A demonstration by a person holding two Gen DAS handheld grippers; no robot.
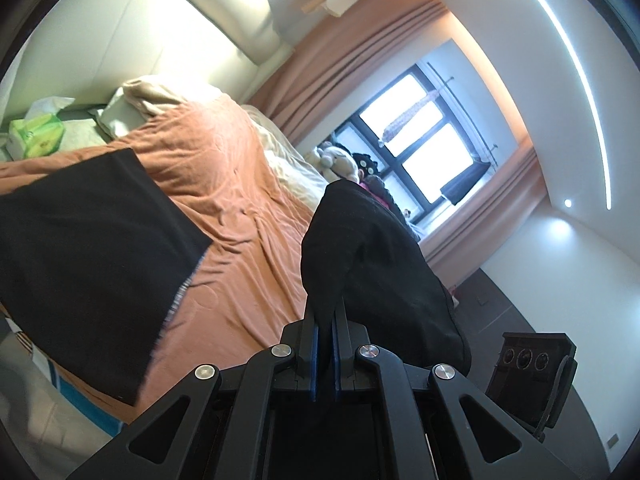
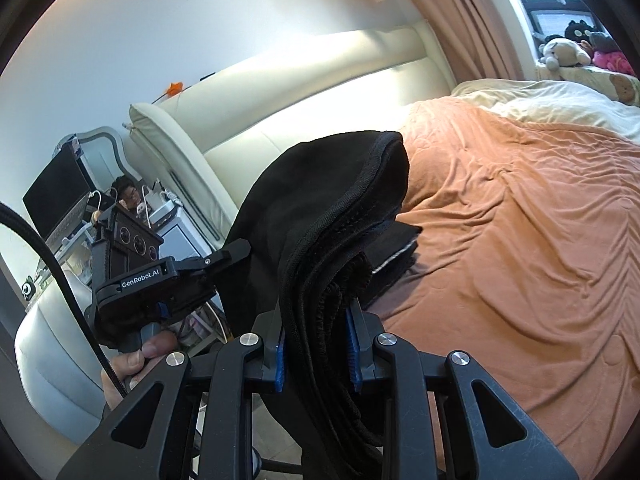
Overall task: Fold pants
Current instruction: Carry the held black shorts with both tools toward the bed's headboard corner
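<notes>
The black pants [image 1: 372, 256] are held up over the bed by both grippers. My left gripper [image 1: 325, 312] is shut on a fold of the black cloth, which drapes over its fingertips and hides them. Another part of the pants [image 1: 88, 248] hangs at the left of that view. My right gripper [image 2: 316, 320] is shut on a thick bunch of the pants [image 2: 332, 216], several layers with the ribbed waistband, draped over its blue pads [image 2: 354, 356]. The left gripper [image 2: 224, 258] shows in the right wrist view, held in a hand, touching the cloth.
The bed carries an orange cover [image 1: 224, 184] [image 2: 520, 240] with a cream headboard [image 2: 300, 120] and pillows [image 1: 152, 96]. A green tissue pack [image 1: 38, 136] lies near the headboard. Plush toys [image 2: 568, 52] sit by the window [image 1: 420, 140]. A nightstand [image 2: 172, 232] with clutter stands beside the bed.
</notes>
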